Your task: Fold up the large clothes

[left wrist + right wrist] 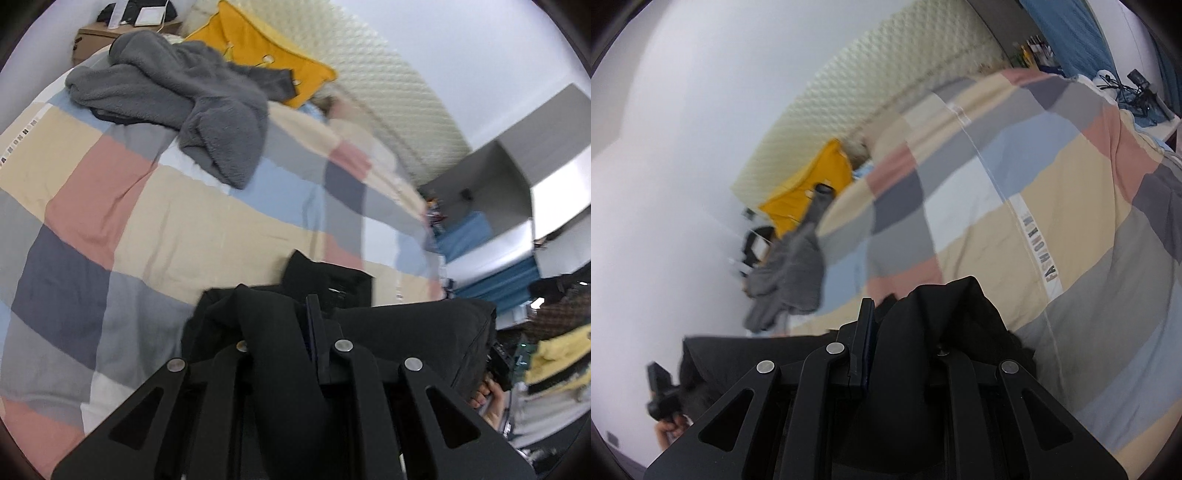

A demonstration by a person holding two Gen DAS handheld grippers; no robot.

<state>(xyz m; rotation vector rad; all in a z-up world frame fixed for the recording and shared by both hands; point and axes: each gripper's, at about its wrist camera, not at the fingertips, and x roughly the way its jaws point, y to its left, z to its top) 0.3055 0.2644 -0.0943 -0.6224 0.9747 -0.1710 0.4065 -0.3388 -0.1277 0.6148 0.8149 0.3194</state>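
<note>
Black garment [388,332] hangs stretched between both tongs above the checked bedspread [147,229], left gripper [295,332] and right gripper [886,332] each clamped on its cloth; I'd keep the span taut and level while lowering it flat ahead.

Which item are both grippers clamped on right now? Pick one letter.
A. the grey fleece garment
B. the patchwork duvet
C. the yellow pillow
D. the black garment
D: the black garment bunches between the fingers of the left gripper and the right gripper, while the grey fleece garment lies apart, further up the patchwork duvet, near the yellow pillow.
</note>
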